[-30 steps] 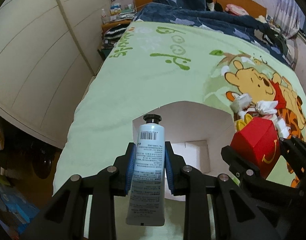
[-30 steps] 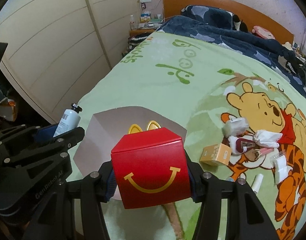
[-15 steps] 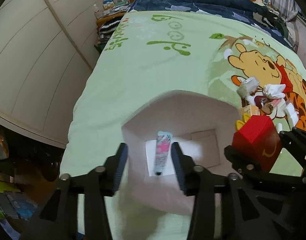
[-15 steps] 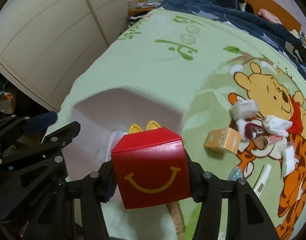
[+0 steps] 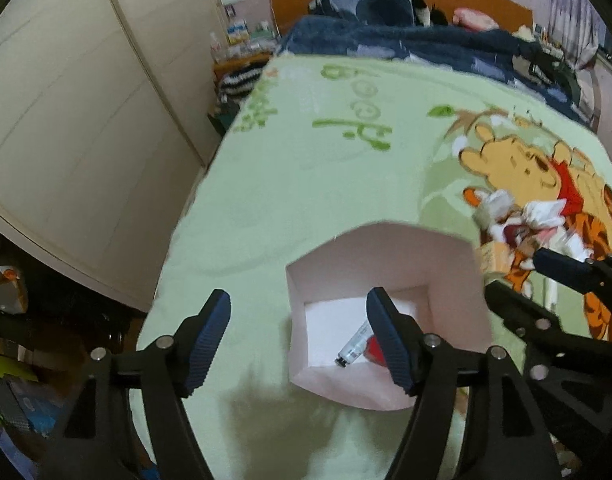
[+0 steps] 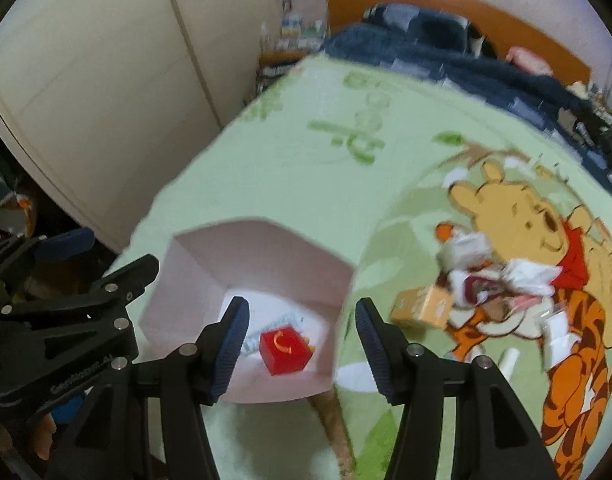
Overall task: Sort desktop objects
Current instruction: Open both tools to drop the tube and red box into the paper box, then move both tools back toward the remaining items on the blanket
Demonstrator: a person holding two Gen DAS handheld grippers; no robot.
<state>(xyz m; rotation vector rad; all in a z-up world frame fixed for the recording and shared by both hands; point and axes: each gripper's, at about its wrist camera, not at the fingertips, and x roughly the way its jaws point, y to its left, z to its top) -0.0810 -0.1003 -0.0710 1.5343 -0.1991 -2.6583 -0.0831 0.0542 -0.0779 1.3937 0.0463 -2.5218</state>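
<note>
A white open-topped box [image 5: 386, 252] [image 6: 265, 256] stands on the green Winnie-the-Pooh blanket. Inside it lie a cream tube [image 5: 354, 344] and a small red box with a yellow smile [image 6: 285, 350], of which a sliver shows in the left wrist view [image 5: 373, 350]. My left gripper [image 5: 297, 340] is open and empty, above the box's left edge. My right gripper [image 6: 297, 336] is open and empty, above the box's right half. Each gripper shows at the edge of the other's view.
To the right of the box lie loose items on the blanket: an orange carton [image 6: 422, 306], white crumpled packets [image 6: 526, 280], a white tube [image 6: 508, 360]. White wardrobe doors [image 5: 65, 120] stand left of the bed; a dark blue duvet [image 5: 406, 40] lies at the far end.
The left gripper let go of the tube, which dropped into the box. Then the right gripper opened and the red box fell in too. Both grippers have risen above the box.
</note>
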